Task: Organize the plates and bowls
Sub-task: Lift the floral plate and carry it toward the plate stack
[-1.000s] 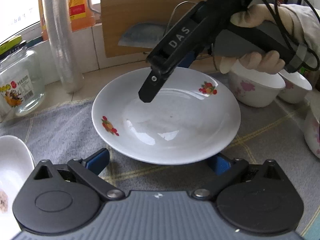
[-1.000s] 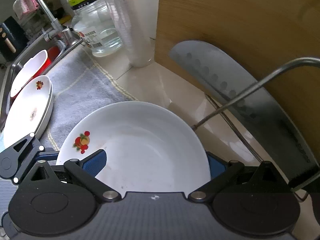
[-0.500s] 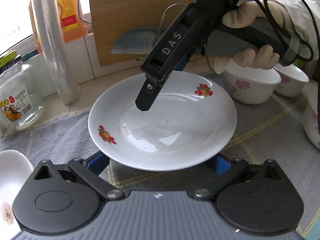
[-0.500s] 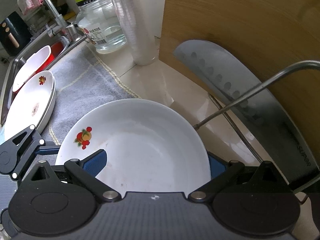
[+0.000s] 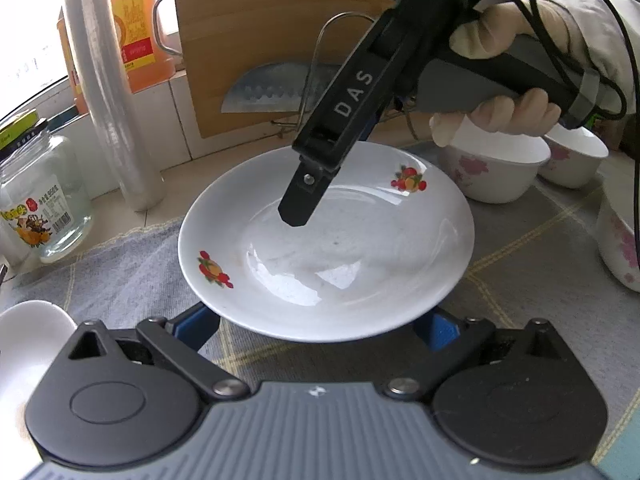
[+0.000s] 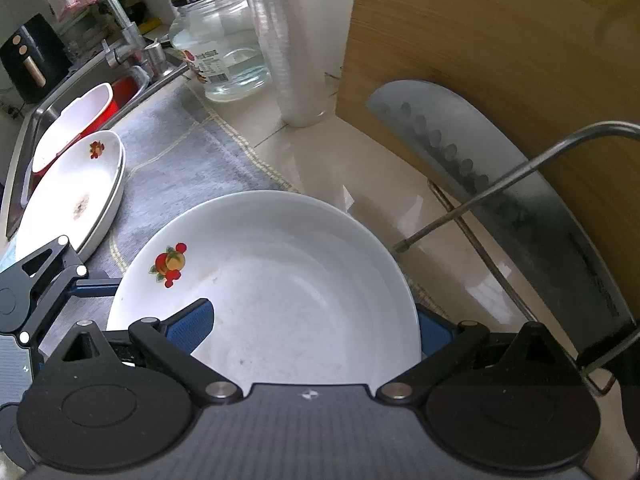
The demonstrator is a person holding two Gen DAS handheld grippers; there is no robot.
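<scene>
The plate [image 5: 360, 256] sits on the grey cloth [image 5: 132, 276], between our wide-open left gripper's [image 5: 316, 320] jaws. Our right gripper [image 6: 312, 320] spans its far rim, also wide open, gripping nothing. Since earlier, little has shifted.

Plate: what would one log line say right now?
plate: on grey cloth | left gripper: open, near rim | right gripper: open, astride rim
</scene>
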